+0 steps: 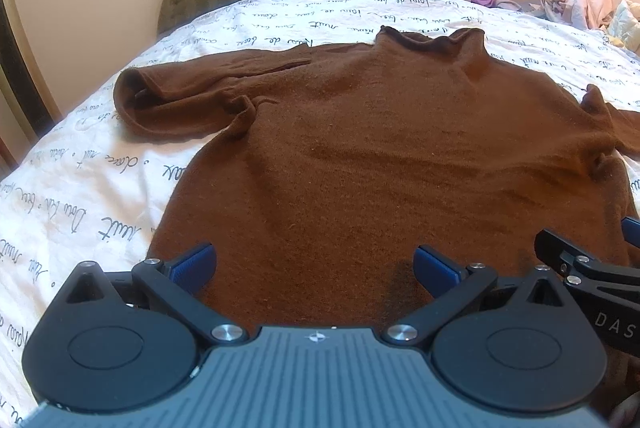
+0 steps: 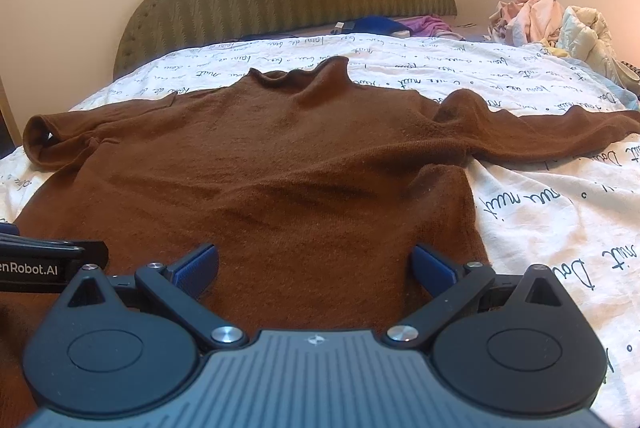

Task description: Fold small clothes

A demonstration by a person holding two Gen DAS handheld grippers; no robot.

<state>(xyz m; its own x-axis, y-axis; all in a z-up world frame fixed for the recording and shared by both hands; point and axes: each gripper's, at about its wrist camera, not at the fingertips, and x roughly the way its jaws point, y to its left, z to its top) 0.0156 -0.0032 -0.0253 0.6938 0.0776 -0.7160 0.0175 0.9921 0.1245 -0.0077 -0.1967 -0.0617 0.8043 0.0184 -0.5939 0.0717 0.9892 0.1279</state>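
Both grippers, left gripper (image 1: 314, 264) and right gripper (image 2: 316, 264), are hovering side by side with jaws released over the hem of the brown sweater (image 2: 280, 164), which is lying flat on the bed (image 2: 560, 220), collar pointing away, sleeves spreading sideways.

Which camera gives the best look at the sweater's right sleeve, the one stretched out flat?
The right wrist view: the outstretched sleeve of the brown sweater runs nearly whole to the picture's edge. The left wrist view shows only its start, cut off at the frame's side.
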